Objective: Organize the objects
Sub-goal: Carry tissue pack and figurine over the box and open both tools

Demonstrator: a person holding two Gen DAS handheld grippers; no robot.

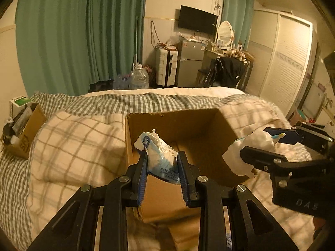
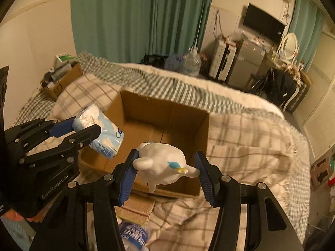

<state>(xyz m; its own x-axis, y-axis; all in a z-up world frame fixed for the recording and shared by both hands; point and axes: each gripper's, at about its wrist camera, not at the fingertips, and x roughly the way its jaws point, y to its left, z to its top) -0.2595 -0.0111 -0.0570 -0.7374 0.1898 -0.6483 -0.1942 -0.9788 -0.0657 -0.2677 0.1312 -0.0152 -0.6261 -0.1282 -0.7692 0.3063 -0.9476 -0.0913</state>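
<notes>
Left wrist view: the left hand-held gripper [image 1: 162, 165] is closed on a crinkly white-and-blue plastic tissue pack [image 1: 159, 152], pinched between both blue pads, its long axis running away from the camera and up. The pack hangs over the near left corner of the open brown cardboard box [image 1: 188, 123] that sits on the bed with the beige plaid blanket [image 1: 73, 142]. At the right edge, the right hand-held gripper [image 1: 259, 146] carries a white glossy animal figurine [image 1: 249, 152] just beside the box's right wall.

Right wrist view: the right hand-held gripper [image 2: 165, 167] stands fairly wide; the white figurine [image 2: 161, 163] with its blue and yellow detail sits between the pads, touching the left one, while contact on the right is hard to tell. It hovers over the box's near rim [image 2: 178, 190], the box's bare floor lying ahead and below. The left hand-held gripper [image 2: 83, 128] holds the tissue pack [image 2: 100, 131] over the left wall. A second, smaller brown box of clutter [image 2: 60, 79] sits well apart by the wall.

Both loads lie nearly above the opening, so I judge the next move a short drop forward and down; neither side is clearly nearer.
</notes>
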